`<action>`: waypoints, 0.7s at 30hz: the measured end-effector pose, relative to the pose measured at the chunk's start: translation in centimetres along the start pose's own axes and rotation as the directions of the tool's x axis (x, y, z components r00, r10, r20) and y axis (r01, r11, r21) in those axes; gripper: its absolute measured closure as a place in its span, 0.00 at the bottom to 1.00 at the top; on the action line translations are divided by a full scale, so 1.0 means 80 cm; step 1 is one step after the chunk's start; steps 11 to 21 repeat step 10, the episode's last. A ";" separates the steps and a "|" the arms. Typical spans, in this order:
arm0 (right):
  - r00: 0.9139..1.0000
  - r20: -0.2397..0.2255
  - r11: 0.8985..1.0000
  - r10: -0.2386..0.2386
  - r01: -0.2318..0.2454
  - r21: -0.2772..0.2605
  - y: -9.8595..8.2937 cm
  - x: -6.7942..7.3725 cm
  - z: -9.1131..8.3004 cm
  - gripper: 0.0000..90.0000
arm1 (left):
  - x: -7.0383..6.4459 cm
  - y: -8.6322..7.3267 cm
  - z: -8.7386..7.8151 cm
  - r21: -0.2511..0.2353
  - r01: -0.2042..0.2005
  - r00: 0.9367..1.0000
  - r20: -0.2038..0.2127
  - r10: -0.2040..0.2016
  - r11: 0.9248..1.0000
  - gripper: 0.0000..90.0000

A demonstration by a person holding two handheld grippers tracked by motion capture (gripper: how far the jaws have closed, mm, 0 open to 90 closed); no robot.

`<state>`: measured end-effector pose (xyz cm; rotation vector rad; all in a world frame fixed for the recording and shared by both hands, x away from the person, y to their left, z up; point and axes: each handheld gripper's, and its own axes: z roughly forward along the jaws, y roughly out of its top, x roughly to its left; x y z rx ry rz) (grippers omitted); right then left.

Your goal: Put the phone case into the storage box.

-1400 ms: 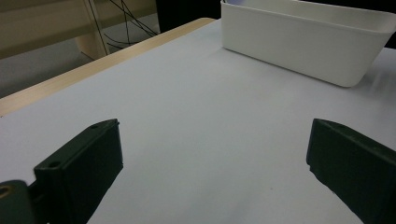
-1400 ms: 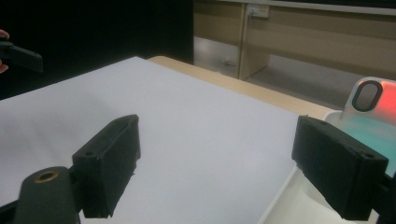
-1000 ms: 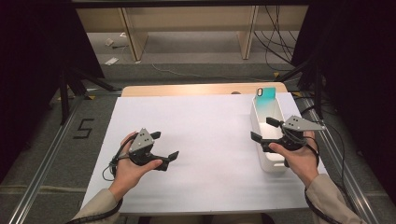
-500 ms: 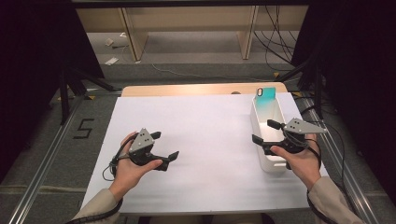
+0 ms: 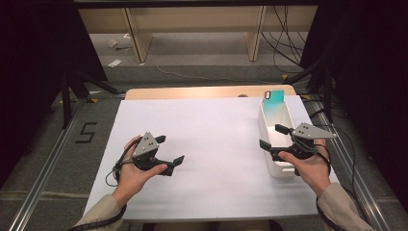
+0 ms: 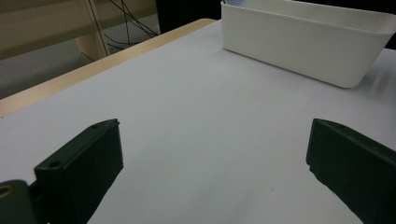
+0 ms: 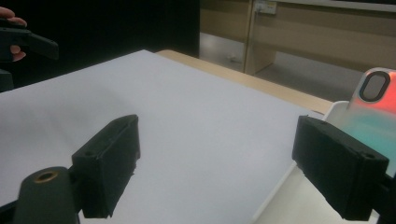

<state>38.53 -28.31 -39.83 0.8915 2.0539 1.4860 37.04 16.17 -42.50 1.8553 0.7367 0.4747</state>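
A narrow white bin (image 5: 266, 126) stands on the right side of the white-covered table (image 5: 216, 130). A teal phone case (image 5: 273, 100) with a camera cutout leans upright at the bin's far end. My right gripper (image 5: 271, 136) is open and hovers over the bin's near half, one jaw above the inside and the other just outside its left wall. In the right gripper view the phone case (image 7: 373, 107) rises behind the right jaw. My left gripper (image 5: 170, 149) is open and empty, low over the sheet at the near left. In the left gripper view the bin (image 6: 303, 42) stands far ahead.
The wooden table edge (image 5: 192, 92) shows past the sheet's far side. Shelving legs and cables lie on the floor beyond. A metal rail and a floor mark "5" (image 5: 85, 132) are at the left. The left gripper (image 7: 28, 42) appears far off in the right gripper view.
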 end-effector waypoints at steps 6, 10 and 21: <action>1.000 -0.002 1.000 0.000 0.000 -0.004 0.000 0.000 0.000 0.18 | 0.000 0.000 0.000 -0.001 0.003 1.000 0.001 -0.003 1.000 0.03; 1.000 -0.007 1.000 0.007 -0.007 -0.010 0.000 0.001 0.000 0.17 | 0.001 -0.001 0.001 0.000 0.007 1.000 0.002 -0.007 1.000 0.04; 1.000 -0.007 1.000 0.007 -0.007 -0.010 0.000 0.001 0.000 0.17 | 0.001 -0.001 0.001 0.000 0.007 1.000 0.002 -0.007 1.000 0.04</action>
